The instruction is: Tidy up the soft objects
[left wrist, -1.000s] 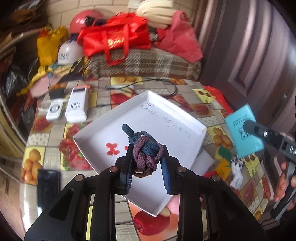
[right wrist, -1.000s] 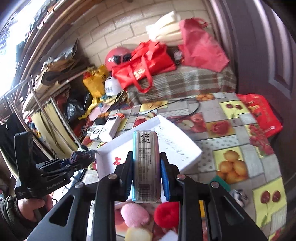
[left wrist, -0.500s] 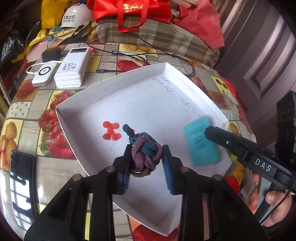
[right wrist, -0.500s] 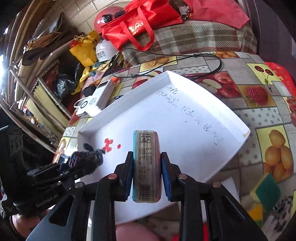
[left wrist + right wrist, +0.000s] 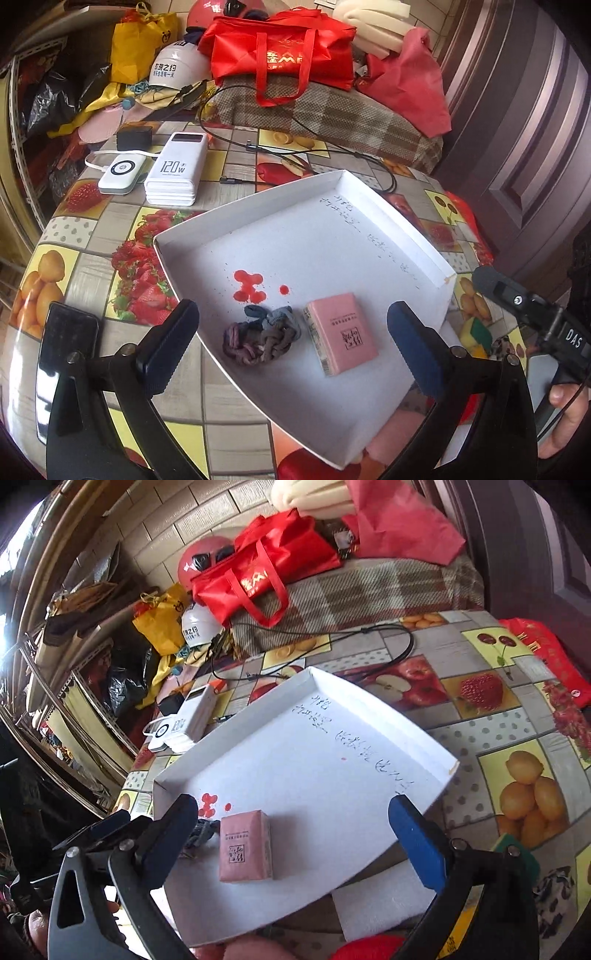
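Left gripper [image 5: 291, 334] jaws opening, spread wide, gripping nothing; the knotted purple-and-blue fabric hair tie [image 5: 260, 338] lies loose on the floor of the shallow white cardboard tray [image 5: 295, 240], just ahead of and between the fingertips, nearer the left finger. Right gripper [image 5: 291, 829] jaws also opening, wide, empty; the small pink soft-wrapped tissue pack [image 5: 245, 845] lies flat in the tray between its fingers, toward the left one, just beside the hair tie.

Risks, as judgement:
- Both grippers hang low over the same near corner of the tray; pulling back carelessly, a fingertip could hook the tie or nudge the pack back out over the low rim.
- The two tools sit close; lifting together could knock them against each other.
- The tray overhangs soft items under its near edge, so a bump on the rim may tip it and slide the contents.
- More soft things, a red fluffy item [image 5: 369, 947] below the right gripper, remain outside; reaching under the tray edge could lift the tray.
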Motion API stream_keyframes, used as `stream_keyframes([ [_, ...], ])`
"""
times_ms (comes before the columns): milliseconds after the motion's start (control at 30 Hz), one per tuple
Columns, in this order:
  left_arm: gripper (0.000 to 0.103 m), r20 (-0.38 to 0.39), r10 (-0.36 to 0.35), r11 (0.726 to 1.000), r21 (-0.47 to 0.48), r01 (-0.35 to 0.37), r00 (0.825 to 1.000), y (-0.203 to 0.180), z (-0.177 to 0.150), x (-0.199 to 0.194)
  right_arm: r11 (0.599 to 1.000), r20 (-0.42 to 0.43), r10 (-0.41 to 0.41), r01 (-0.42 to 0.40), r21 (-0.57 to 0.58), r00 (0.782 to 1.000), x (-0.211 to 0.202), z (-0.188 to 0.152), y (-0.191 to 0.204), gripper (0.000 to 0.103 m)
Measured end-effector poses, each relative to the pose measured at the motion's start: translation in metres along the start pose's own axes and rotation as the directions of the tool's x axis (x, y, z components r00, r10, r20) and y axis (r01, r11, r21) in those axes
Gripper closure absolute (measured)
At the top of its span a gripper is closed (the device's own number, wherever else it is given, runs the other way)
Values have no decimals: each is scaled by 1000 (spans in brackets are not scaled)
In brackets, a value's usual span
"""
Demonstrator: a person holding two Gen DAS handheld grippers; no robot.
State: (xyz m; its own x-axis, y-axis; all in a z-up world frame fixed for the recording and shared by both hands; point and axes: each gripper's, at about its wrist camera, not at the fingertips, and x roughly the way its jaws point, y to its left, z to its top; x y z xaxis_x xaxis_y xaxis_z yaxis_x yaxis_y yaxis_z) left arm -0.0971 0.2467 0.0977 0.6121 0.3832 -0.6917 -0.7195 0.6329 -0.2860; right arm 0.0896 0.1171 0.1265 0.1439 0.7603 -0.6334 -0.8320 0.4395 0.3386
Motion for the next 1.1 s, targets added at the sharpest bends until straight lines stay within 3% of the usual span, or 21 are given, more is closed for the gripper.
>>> stream_keyframes([
  [233,0,-52,-89,992,82,93,995,-23,-25,-20,1000,73,-26,26,-3,997,-50,-10,-9,0],
  [367,0,-175,-201,957,177,231,964,-51,-51,-24,998,99,-70,69,9,993,-81,-26,-32,0],
  [467,0,-243,-243,921,245,302,939,-70,-76,-29,993,96,-117,115,32,988,-101,-50,-59,0],
  [567,0,-329,-237,891,302,340,914,-89,-102,-28,983,49,-181,179,44,982,-114,-75,-79,0],
  [633,7,-371,-242,869,328,370,896,-97,-116,-27,979,1,-201,201,35,980,-120,-93,-88,0],
  [700,17,-407,-240,855,341,390,881,-102,-127,-25,983,-53,-184,183,-22,982,-123,-113,-88,0],
  [867,19,-471,-233,845,335,417,851,-110,-144,-14,967,-145,-166,133,-217,975,-122,-153,-67,0],
  [933,20,-484,-219,839,349,417,847,-113,-149,-11,952,-176,-186,133,-277,967,-115,-165,-63,1],
  [1033,20,-502,-193,828,379,414,843,-121,-158,-5,943,-196,-180,112,-313,964,-101,-172,-57,11],
  [1100,21,-499,-168,820,408,402,850,-127,-161,0,942,-209,-169,96,-321,963,-92,-175,-57,15],
])
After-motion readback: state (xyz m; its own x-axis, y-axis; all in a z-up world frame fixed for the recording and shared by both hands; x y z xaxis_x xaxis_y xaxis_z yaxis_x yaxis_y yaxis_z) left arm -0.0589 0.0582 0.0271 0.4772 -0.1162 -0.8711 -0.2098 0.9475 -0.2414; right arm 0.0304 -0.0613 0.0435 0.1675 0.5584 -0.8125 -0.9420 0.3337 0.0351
